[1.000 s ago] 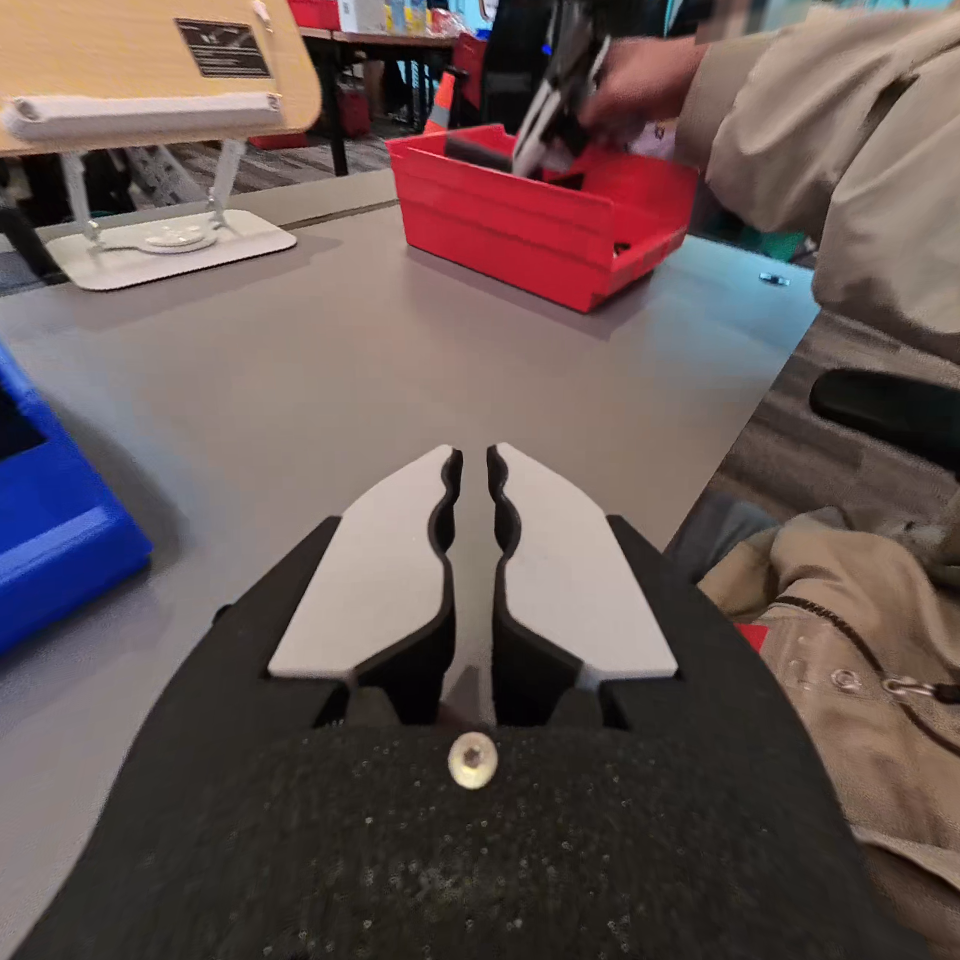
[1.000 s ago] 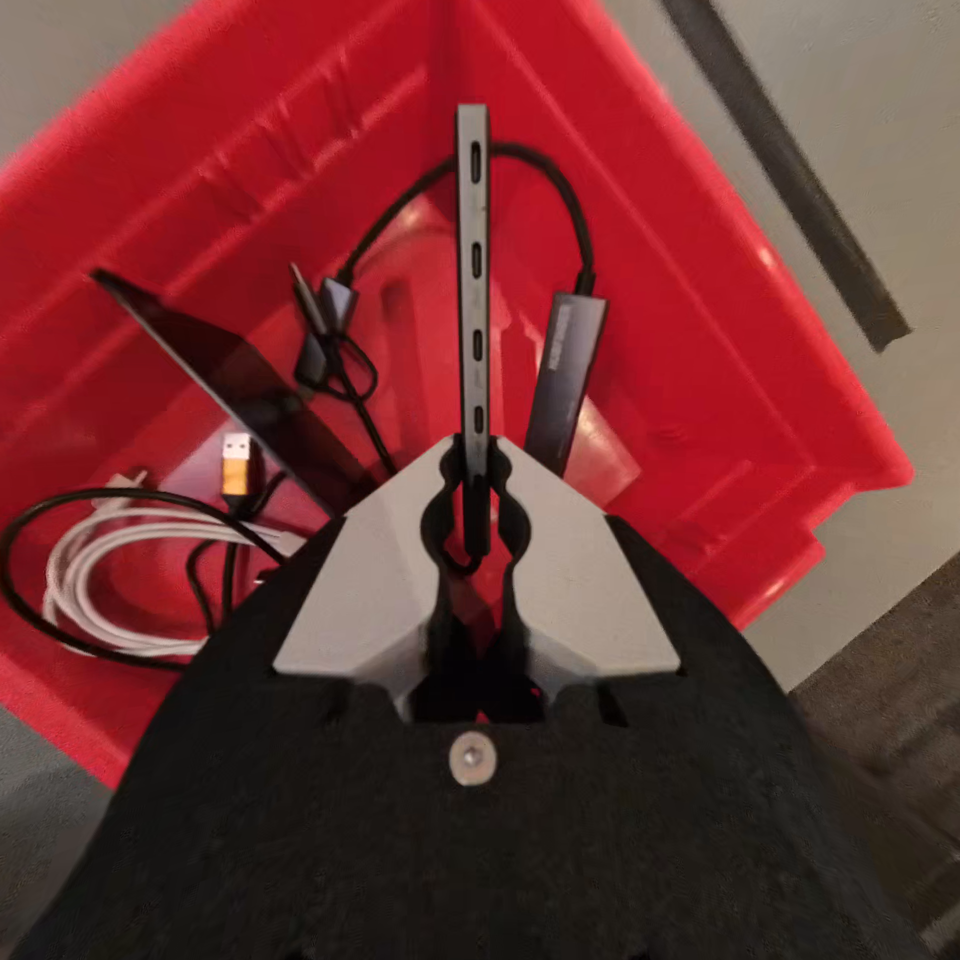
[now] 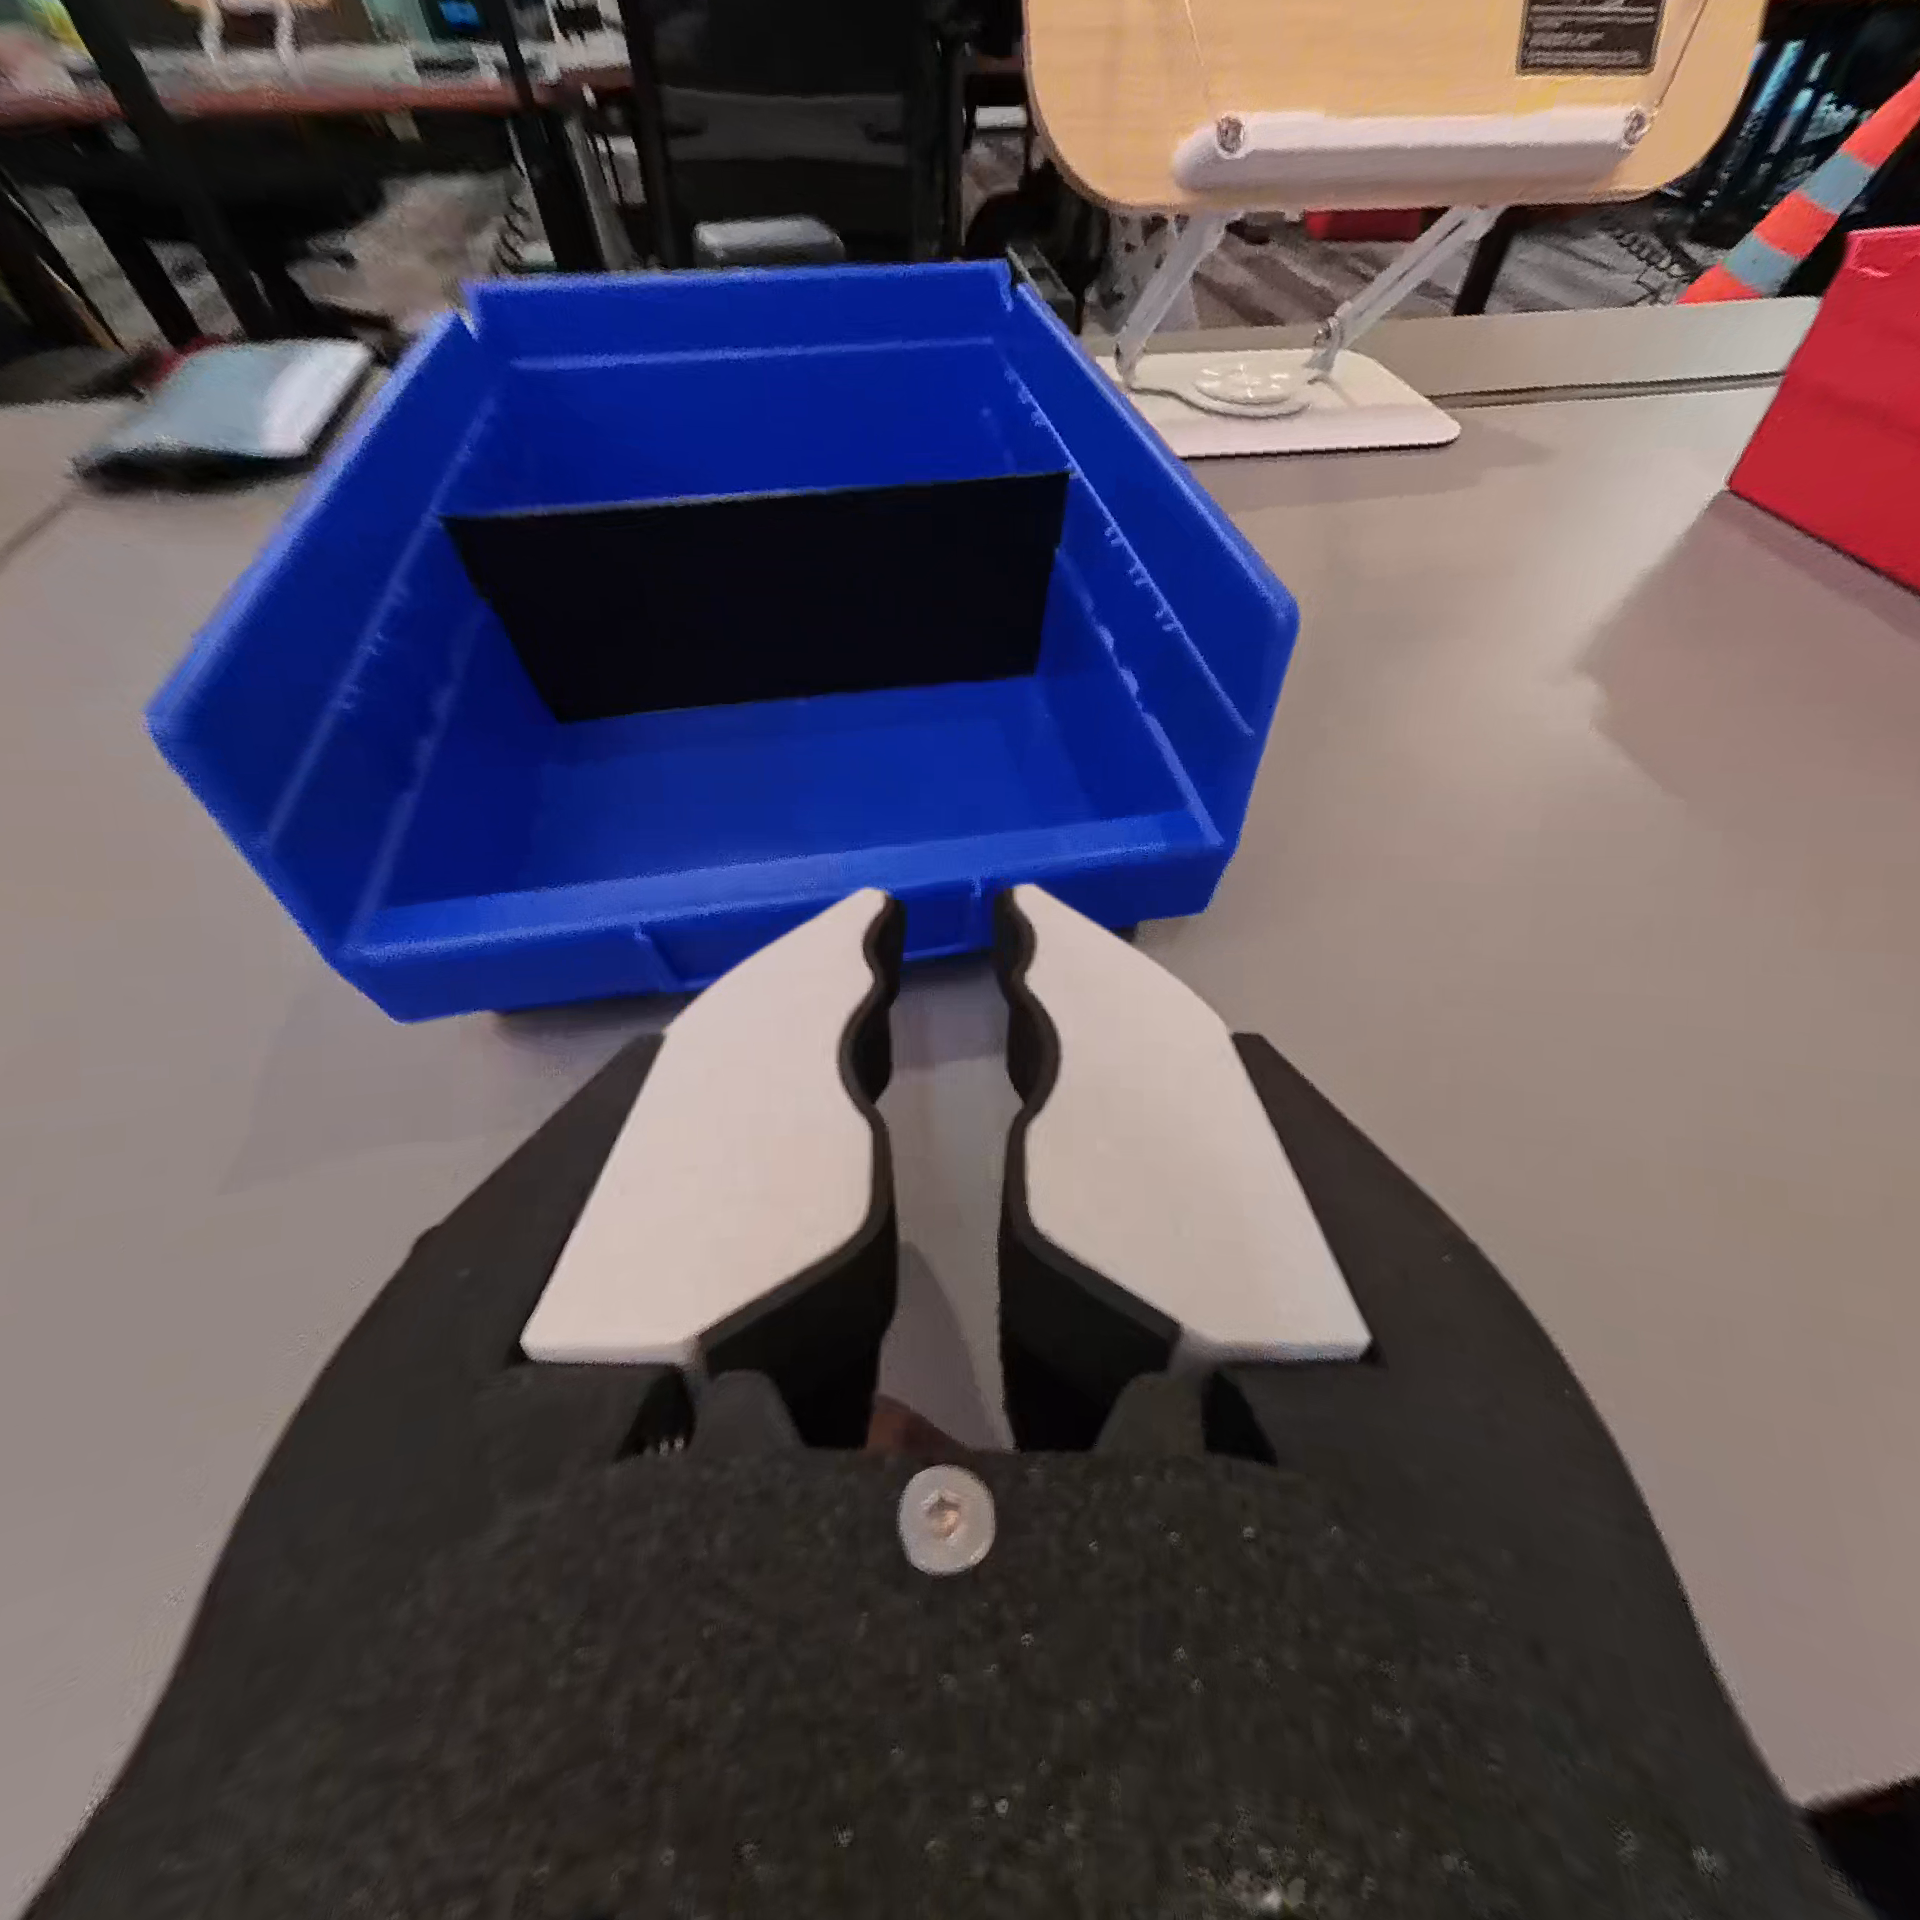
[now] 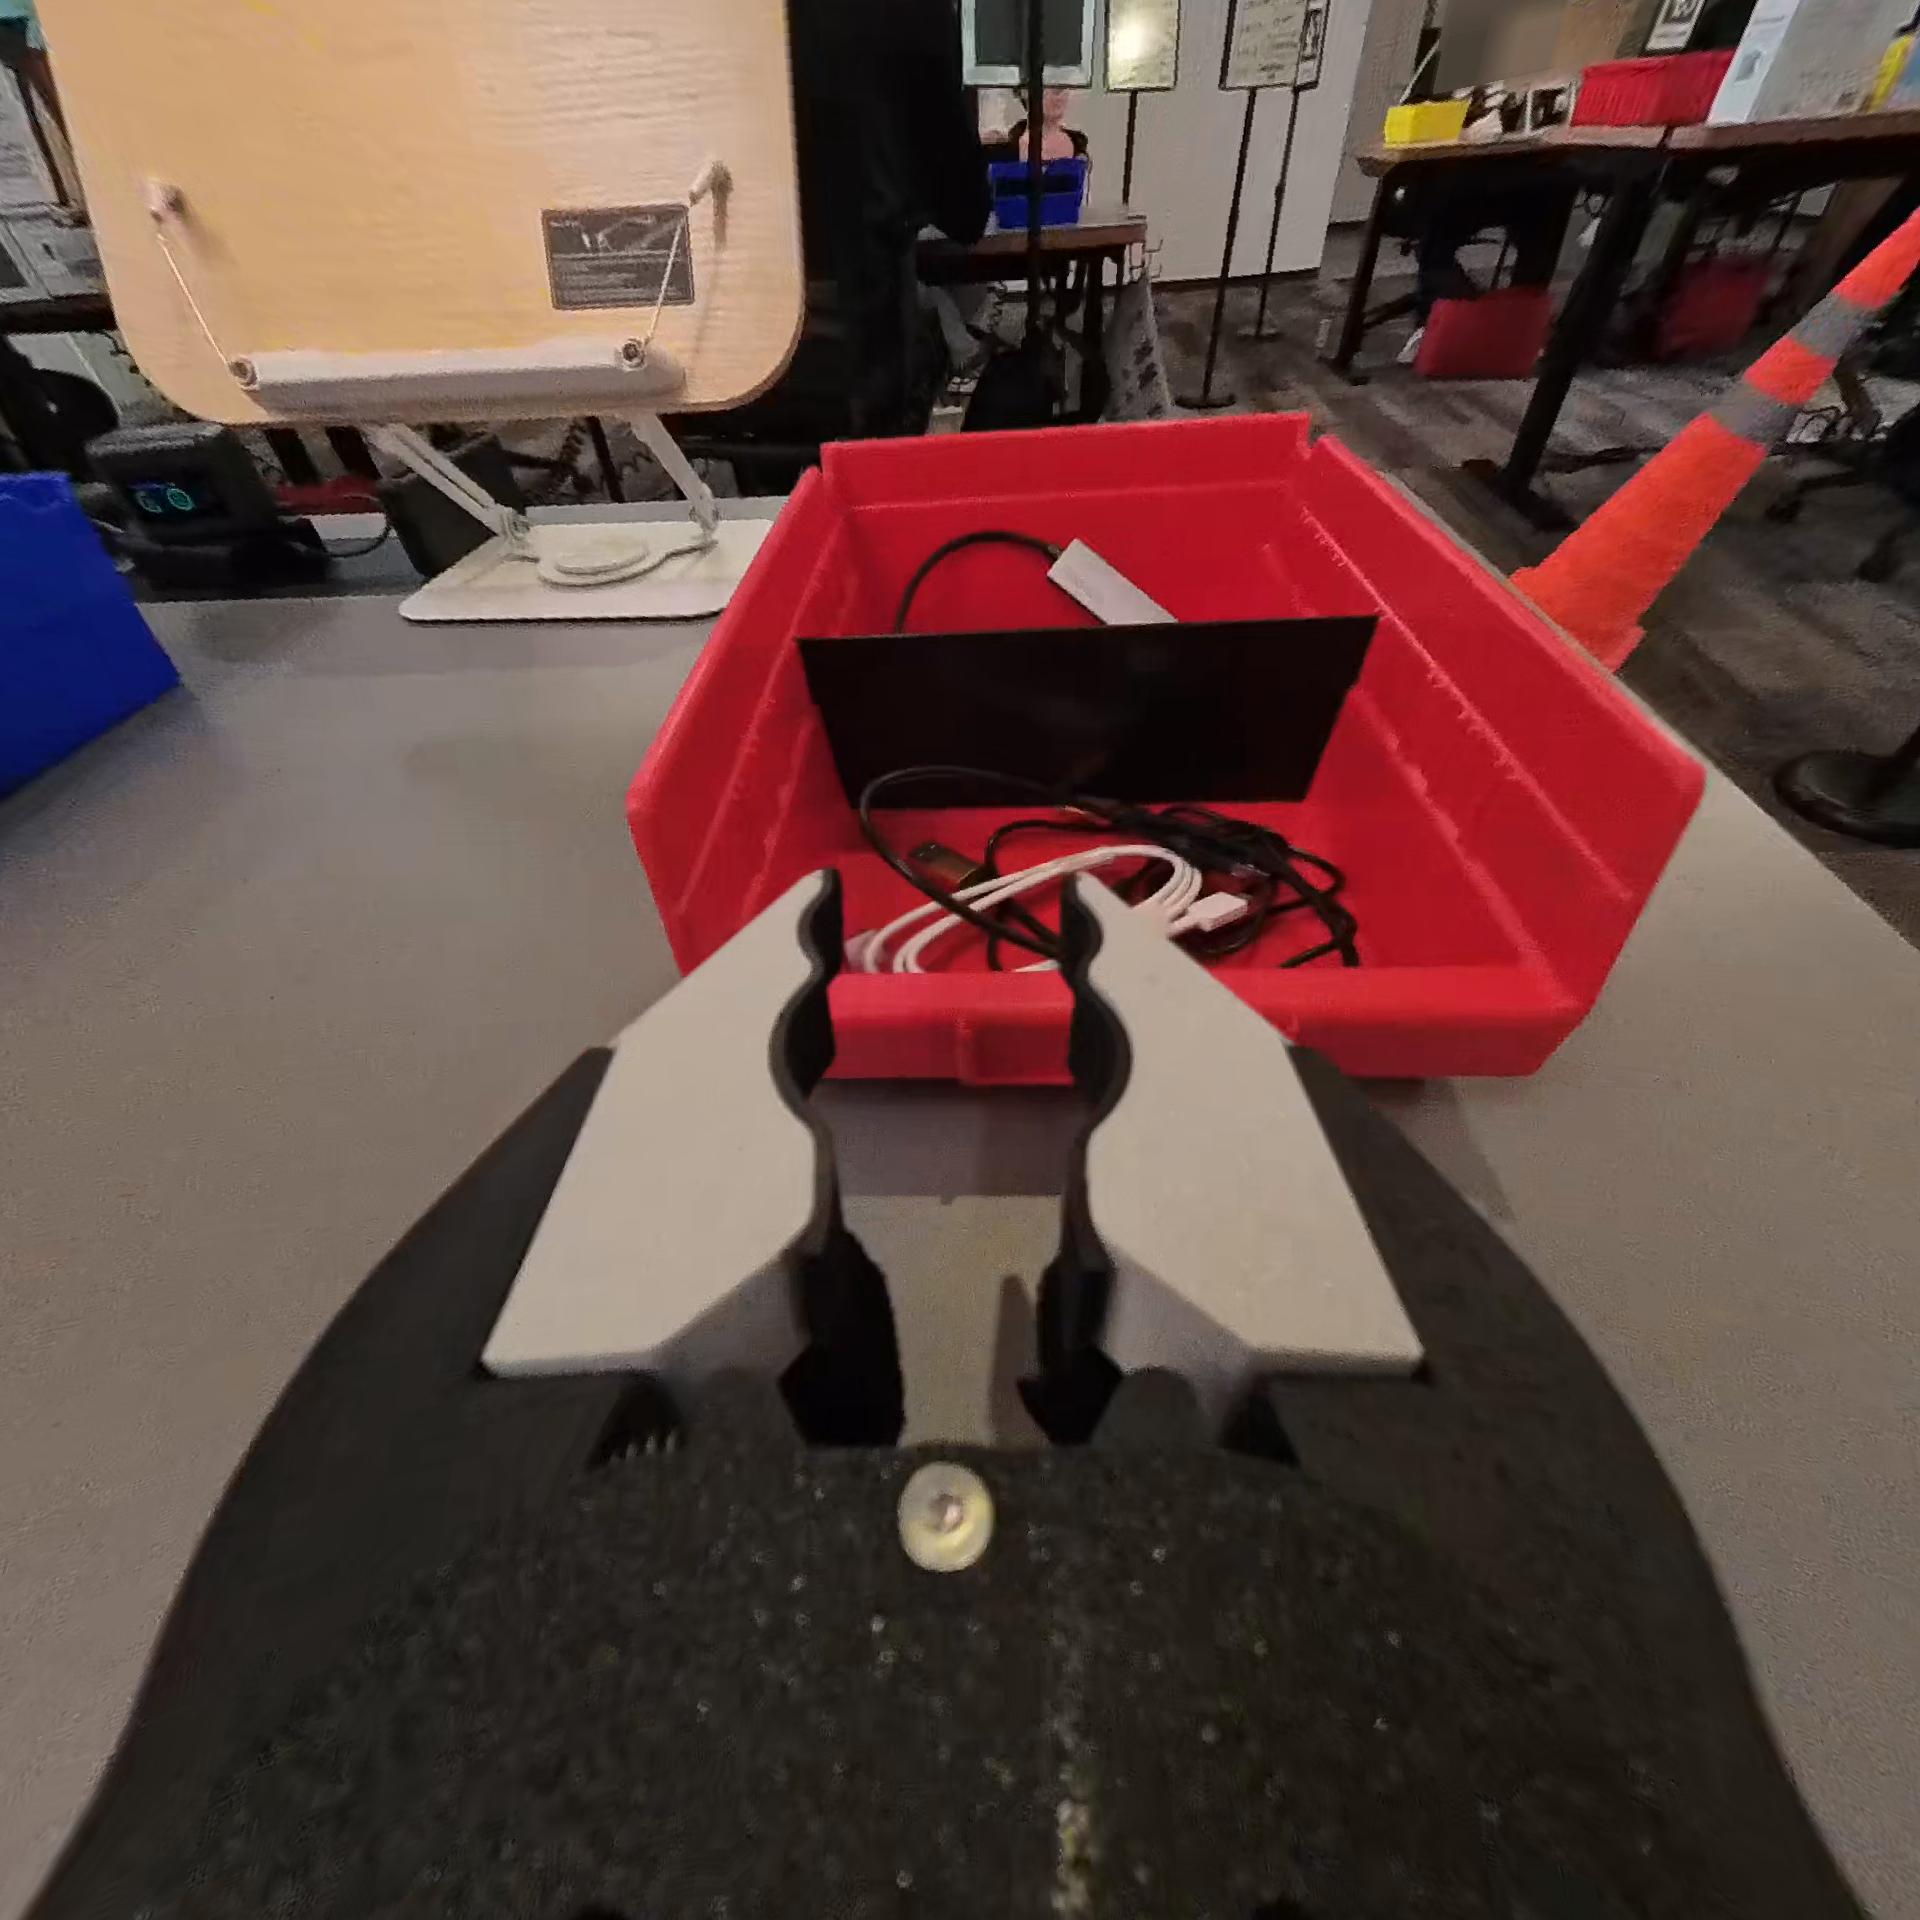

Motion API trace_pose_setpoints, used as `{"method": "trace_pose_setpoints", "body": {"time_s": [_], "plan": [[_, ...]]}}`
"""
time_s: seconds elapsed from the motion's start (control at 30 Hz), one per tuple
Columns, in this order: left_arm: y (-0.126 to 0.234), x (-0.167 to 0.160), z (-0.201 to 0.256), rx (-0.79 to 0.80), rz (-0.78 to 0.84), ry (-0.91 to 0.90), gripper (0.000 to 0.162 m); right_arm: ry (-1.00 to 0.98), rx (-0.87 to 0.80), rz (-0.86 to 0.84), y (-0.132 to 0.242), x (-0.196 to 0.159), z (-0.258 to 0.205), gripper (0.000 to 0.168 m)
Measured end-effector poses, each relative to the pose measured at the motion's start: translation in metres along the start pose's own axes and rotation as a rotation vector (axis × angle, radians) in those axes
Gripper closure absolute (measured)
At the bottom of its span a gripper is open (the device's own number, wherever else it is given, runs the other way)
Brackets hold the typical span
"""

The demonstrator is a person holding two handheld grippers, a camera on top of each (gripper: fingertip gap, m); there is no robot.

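Note:
My left gripper (image 3: 943, 914) is open by a narrow gap and holds nothing. It hovers low over the grey table (image 3: 1507, 935), just short of the front lip of a blue bin (image 3: 312, 665). A black divider (image 3: 758, 592) stands across the bin, and its front part holds nothing. My right gripper (image 4: 951, 904) is open and empty at the front lip of a red bin (image 4: 1455, 831). That bin has a black divider (image 4: 1081, 717). Tangled black cables (image 4: 1195, 831) and a white cable (image 4: 997, 904) lie in front of it. A grey hub (image 4: 1107, 587) on a black lead lies behind it.
A wooden board on a white stand (image 4: 416, 187) sits at the table's back between the bins; it also shows in the left wrist view (image 3: 1351, 94). The red bin's corner (image 3: 1849, 416) is at the right. An orange cone (image 4: 1683, 488) stands beyond the table's right edge. The gap from one gripper's tips to the other's is roughly 55 cm. From the right gripper's tips to the grey hub (image 4: 1107, 587) is close to 25 cm.
My right gripper has let go of the grey hub and drawn back out of the red bin, jaws open. My left gripper has swung left to face the blue bin and opened a little.

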State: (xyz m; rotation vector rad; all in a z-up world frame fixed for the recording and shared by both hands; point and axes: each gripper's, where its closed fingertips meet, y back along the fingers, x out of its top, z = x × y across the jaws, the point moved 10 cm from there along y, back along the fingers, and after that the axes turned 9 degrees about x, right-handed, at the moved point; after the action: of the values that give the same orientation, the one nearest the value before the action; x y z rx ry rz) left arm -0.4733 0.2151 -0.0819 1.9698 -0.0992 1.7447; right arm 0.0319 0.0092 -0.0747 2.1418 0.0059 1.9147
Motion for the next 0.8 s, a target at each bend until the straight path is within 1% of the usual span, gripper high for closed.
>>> {"method": "trace_pose_setpoints", "body": {"time_s": [0.07,0.1,0.2,0.27,0.37,0.5,0.6,0.7,0.8], "plan": [[0.001,0.000,0.000,-0.047,-0.014,0.044,0.146,0.031,-0.012,-0.012,-0.001,0.000,0.005,0.128],[0.002,-0.001,-0.003,-0.035,-0.020,0.052,0.146,0.038,-0.016,-0.031,-0.002,-0.001,0.008,0.128],[0.001,-0.001,-0.009,0.017,-0.036,0.031,0.145,-0.031,0.029,-0.048,-0.005,-0.005,0.010,0.128],[0.000,-0.001,-0.012,0.038,-0.045,0.040,0.145,-0.022,0.035,-0.074,-0.006,-0.008,0.009,0.128],[-0.001,-0.001,-0.014,0.039,-0.038,0.056,0.145,0.028,0.020,-0.088,-0.007,-0.008,0.009,0.128],[-0.005,-0.001,-0.016,0.044,-0.031,0.045,0.145,0.001,0.031,-0.084,-0.011,-0.008,0.012,0.127],[-0.008,-0.002,-0.011,0.004,-0.037,0.054,0.146,0.009,0.025,-0.093,-0.016,-0.009,0.014,0.126],[-0.011,-0.004,-0.005,0.008,-0.052,0.010,0.145,0.006,0.025,-0.096,-0.023,-0.007,0.015,0.126],[-0.007,-0.005,-0.002,0.014,-0.027,-0.046,0.146,0.020,0.027,-0.100,-0.028,-0.006,0.014,0.125]]}}
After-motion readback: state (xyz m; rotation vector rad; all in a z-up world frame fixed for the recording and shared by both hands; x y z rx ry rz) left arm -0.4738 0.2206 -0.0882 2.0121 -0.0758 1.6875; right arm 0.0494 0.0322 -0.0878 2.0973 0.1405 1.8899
